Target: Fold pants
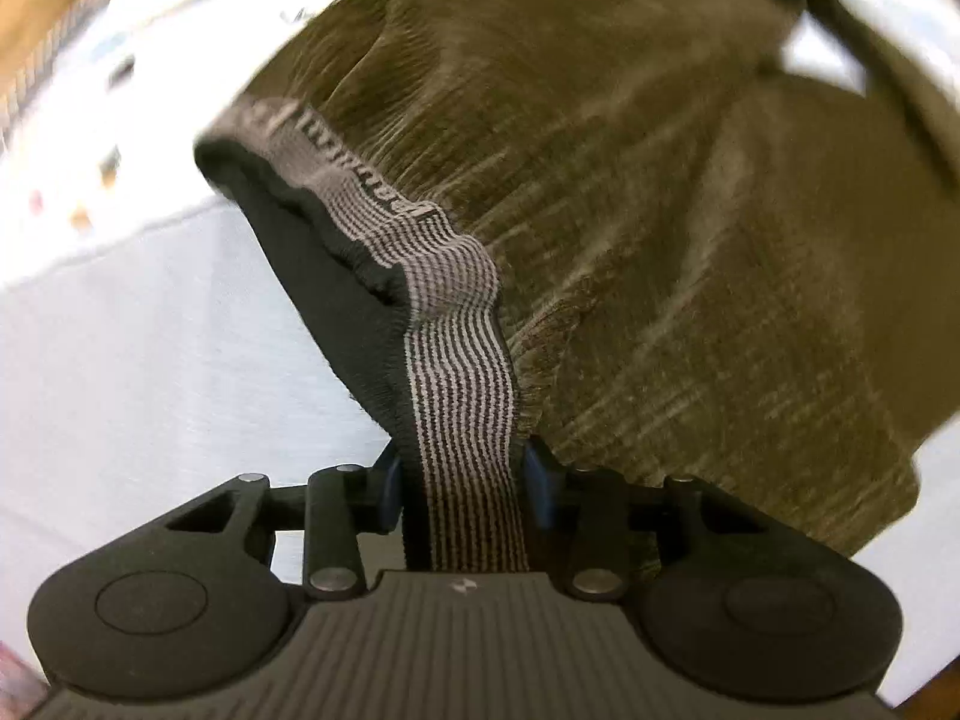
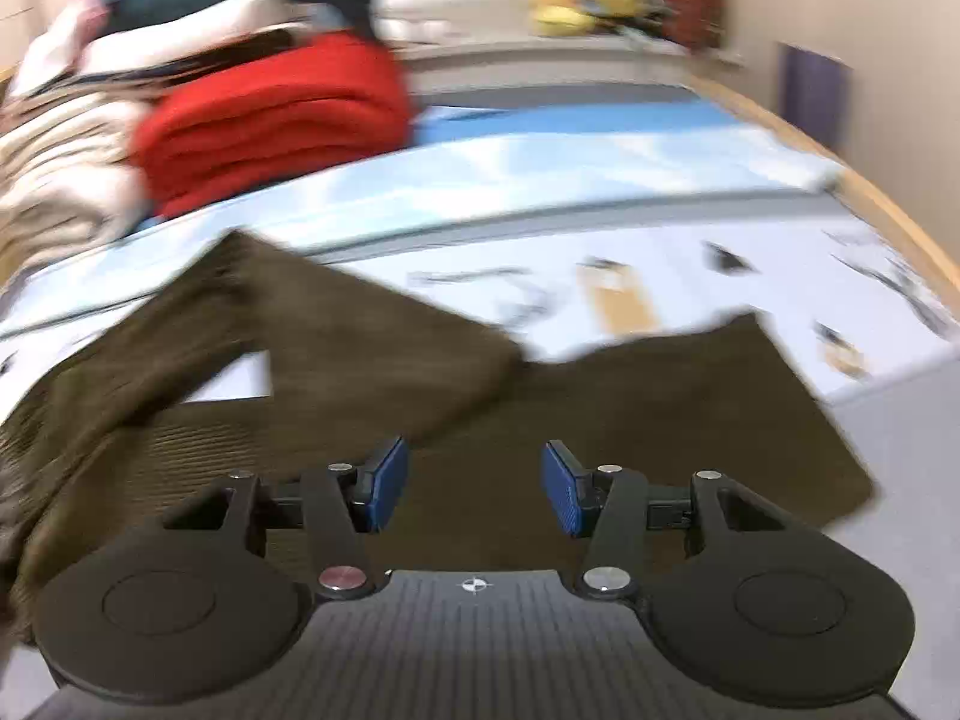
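Observation:
The olive-brown corduroy pants (image 1: 630, 228) fill most of the left wrist view, lifted off the pale sheet. My left gripper (image 1: 462, 480) is shut on their striped grey-and-black elastic waistband (image 1: 462, 372), which runs up from between the blue pads. In the right wrist view the pants (image 2: 600, 432) lie spread on the bed with one leg (image 2: 288, 330) folded across to the left. My right gripper (image 2: 474, 489) is open and empty, hovering just above the fabric.
A pile of folded clothes with a red item (image 2: 270, 114) sits at the back left. The bed's light blue and white printed sheet (image 2: 600, 192) has a wooden edge (image 2: 888, 210) on the right. The frames are motion-blurred.

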Demonstrator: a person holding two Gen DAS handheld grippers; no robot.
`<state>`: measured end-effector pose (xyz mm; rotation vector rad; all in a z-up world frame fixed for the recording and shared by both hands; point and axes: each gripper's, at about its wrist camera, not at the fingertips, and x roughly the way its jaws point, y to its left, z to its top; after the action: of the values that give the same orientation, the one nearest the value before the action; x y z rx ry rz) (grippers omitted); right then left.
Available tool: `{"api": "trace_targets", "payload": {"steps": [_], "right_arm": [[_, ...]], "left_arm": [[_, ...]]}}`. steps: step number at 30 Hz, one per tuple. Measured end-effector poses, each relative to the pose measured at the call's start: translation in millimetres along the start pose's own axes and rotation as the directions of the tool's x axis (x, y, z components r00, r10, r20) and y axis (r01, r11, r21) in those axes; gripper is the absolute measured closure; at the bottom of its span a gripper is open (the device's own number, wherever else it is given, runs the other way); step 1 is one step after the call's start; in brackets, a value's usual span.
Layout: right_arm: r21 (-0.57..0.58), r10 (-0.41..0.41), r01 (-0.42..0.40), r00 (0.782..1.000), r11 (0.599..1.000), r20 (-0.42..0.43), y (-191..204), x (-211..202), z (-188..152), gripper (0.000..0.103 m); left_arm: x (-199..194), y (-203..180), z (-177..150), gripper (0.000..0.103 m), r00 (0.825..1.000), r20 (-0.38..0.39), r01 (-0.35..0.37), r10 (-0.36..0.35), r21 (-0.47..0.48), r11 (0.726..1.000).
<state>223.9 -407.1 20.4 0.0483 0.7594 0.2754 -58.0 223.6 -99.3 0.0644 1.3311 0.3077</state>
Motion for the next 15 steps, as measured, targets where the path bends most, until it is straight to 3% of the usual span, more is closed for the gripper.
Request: {"api": "trace_targets", "payload": {"steps": [2, 5, 7, 12, 15], "right_arm": [[0.082, -0.035, 0.037, 0.999, 0.996, -0.024, -38.6, -0.3, -1.8, 0.051], [0.181, -0.083, 0.095, 0.994, 0.979, -0.077, -79.8, 9.2, -9.0, 0.051], [0.229, -0.09, 0.113, 0.99, 0.967, -0.109, -100.6, 13.6, -16.8, 0.051], [0.335, -0.151, 0.208, 0.971, 0.919, -0.188, -152.2, 26.1, -35.7, 0.051], [0.455, -0.156, 0.248, 0.96, 0.855, -0.232, -181.7, 33.7, -50.4, 0.051]], "left_arm": [[-3.2, 3.5, -7.6, 0.057, 0.998, -0.025, -0.053, 0.054, 0.047, 0.997], [-7.9, 17.9, -19.8, 0.056, 0.995, -0.058, -0.086, 0.085, -0.011, 0.996], [-7.0, 22.4, -32.4, 0.048, 0.993, -0.053, -0.109, 0.105, -0.082, 0.991], [-18.6, 39.7, -30.2, 0.04, 0.999, -0.023, -0.036, 0.03, -0.281, 0.959], [-16.0, 46.8, -21.8, 0.038, 0.998, -0.029, 0.035, -0.049, -0.371, 0.928]]}}
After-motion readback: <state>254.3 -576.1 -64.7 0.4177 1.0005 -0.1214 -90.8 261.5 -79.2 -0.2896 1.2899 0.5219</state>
